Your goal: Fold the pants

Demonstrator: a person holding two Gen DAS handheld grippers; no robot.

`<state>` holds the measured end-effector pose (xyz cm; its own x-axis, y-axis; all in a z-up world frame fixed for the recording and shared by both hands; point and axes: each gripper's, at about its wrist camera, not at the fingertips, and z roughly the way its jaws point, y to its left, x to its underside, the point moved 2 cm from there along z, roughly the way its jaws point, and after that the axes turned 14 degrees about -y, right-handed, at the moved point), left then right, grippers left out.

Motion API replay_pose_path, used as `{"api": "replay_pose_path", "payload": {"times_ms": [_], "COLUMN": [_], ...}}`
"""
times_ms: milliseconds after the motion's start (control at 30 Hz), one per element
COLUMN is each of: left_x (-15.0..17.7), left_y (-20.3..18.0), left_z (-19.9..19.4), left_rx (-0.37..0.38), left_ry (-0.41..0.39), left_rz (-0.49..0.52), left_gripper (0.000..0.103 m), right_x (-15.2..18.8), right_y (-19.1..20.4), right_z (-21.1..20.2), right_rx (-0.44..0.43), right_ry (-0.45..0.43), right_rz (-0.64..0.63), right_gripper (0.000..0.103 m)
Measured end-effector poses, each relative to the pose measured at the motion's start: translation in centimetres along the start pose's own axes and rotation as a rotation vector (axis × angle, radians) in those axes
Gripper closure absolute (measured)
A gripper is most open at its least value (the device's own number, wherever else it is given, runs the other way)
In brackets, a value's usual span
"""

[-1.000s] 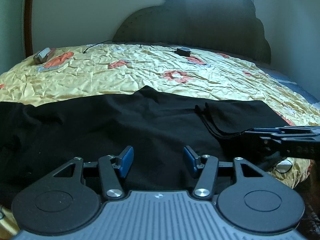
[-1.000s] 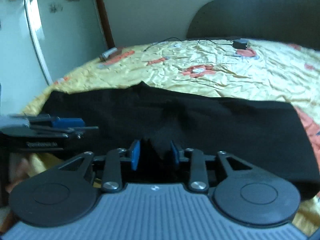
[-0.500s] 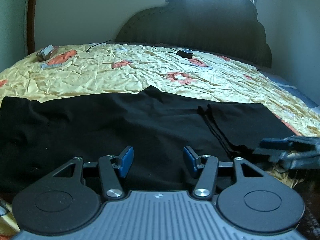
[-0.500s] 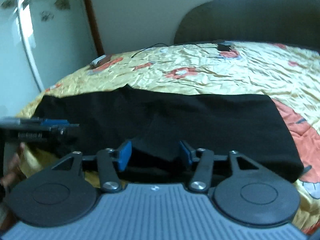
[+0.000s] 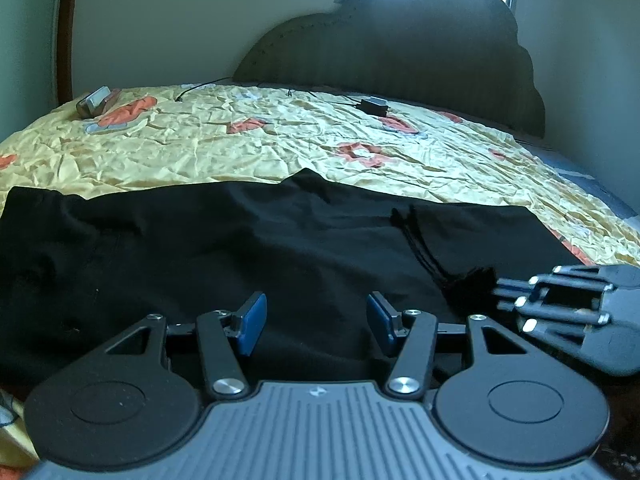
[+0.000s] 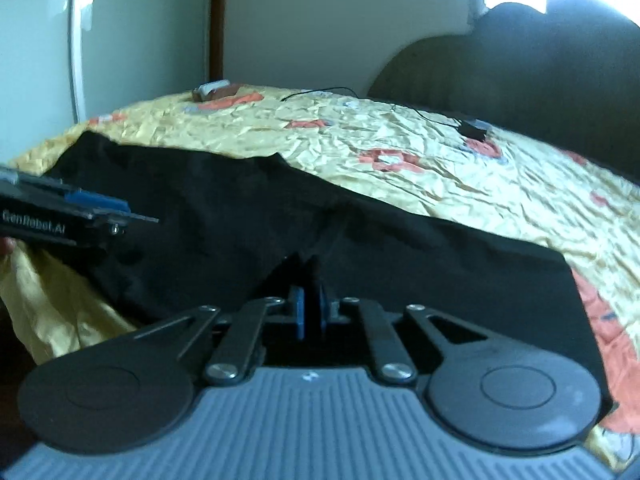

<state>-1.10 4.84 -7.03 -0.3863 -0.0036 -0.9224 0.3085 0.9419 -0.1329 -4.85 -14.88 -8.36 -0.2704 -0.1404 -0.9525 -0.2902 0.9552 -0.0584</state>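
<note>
Black pants (image 5: 240, 248) lie spread across the near part of a yellow bedspread (image 5: 280, 140), drawstring (image 5: 424, 248) toward the right. My left gripper (image 5: 312, 326) is open and empty just above the pants' near edge. My right gripper (image 6: 310, 312) is shut on a pinched fold of the pants (image 6: 400, 272) at the near edge; it also shows at the right of the left wrist view (image 5: 560, 304). The left gripper shows at the left of the right wrist view (image 6: 80, 216).
A dark padded headboard (image 5: 400, 48) stands at the back. A black adapter with cable (image 5: 374, 105) and a small grey box (image 5: 94, 100) lie on the far bedspread. A wall and door frame (image 6: 218, 24) are to the left.
My right gripper opened half a second ago and has now shut on a fold of the pants' near edge. The left gripper stayed open and drew back a little.
</note>
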Motion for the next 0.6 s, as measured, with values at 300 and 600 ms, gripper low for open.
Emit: {"api": "replay_pose_path", "payload": {"times_ms": [300,600], "left_x": [0.1,0.2], "left_y": [-0.4,0.2], "left_z": [-0.2,-1.1], "left_rx": [0.007,-0.017], "left_ry": [-0.004,-0.020], "left_rz": [0.004,0.018], "left_gripper": [0.042,0.042], "right_x": [-0.3,-1.0], "right_y": [0.8,0.1], "right_z": [0.8,-2.2], "right_rx": [0.008,-0.024], "right_ry": [-0.028,-0.083], "right_rz": [0.032,0.069], "right_gripper": [0.094,0.027]}}
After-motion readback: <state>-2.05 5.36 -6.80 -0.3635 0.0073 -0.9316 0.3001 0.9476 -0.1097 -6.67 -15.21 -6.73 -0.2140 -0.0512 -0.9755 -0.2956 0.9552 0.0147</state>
